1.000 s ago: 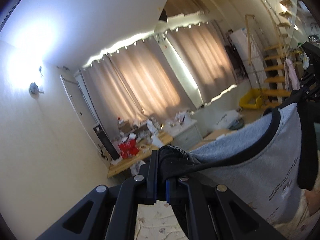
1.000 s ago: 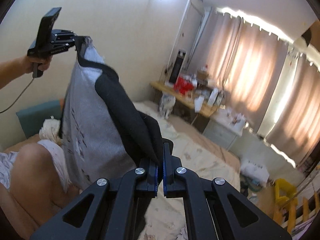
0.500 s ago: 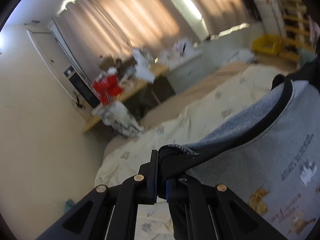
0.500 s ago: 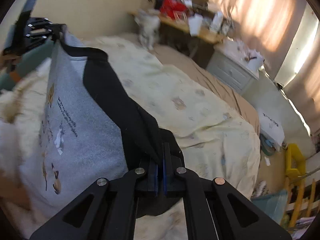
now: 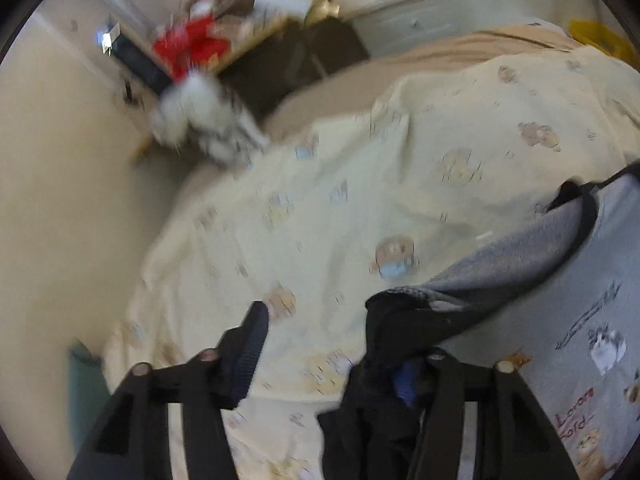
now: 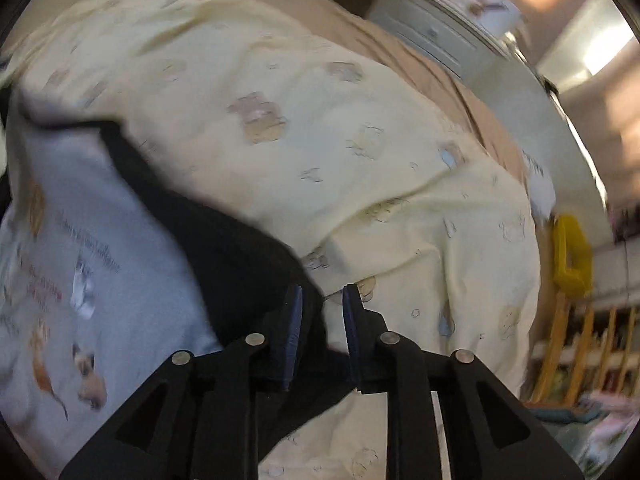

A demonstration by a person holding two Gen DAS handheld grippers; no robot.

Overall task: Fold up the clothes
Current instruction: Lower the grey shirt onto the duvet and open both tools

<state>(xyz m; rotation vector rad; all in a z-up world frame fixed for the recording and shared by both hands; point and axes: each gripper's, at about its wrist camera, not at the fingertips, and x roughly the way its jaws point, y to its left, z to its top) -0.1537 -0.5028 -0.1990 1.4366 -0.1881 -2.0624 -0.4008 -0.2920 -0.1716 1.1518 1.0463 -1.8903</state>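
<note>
A bed covered by a pale yellow, cartoon-printed quilt point(image 5: 360, 208) is shown from 2 wrist views and serves as the landmark for all positions. On the quilt, at its near side, a grey sweatshirt with black collar and sleeves and a printed cat motif point(image 5: 580, 320) is seen spread front-up, presumably so that a flat surface is available for folding. Beyond the far edge of the quilt a wooden desk bearing a blurred red object point(image 5: 192, 46) is visible, and to the far right of the quilt a yellow plastic item point(image 6: 572, 256) is seen.

The left gripper point(image 5: 320, 344) is shown just above the quilt with its jaws opening; black shoulder fabric is draped over the right-hand finger point(image 5: 404, 380), but it is not pinched between the pads. The right gripper point(image 6: 320, 320) is shown above the quilt with a narrow gap between its jaws, which are also opening; the black sleeve lies against the left-hand finger point(image 6: 294, 320) and is no longer clamped.

It is judged that the garment is being released at both shoulders so that it settles flat. Folding proper is not yet begun; sleeve and hem folds are taken to be the steps outstanding.
</note>
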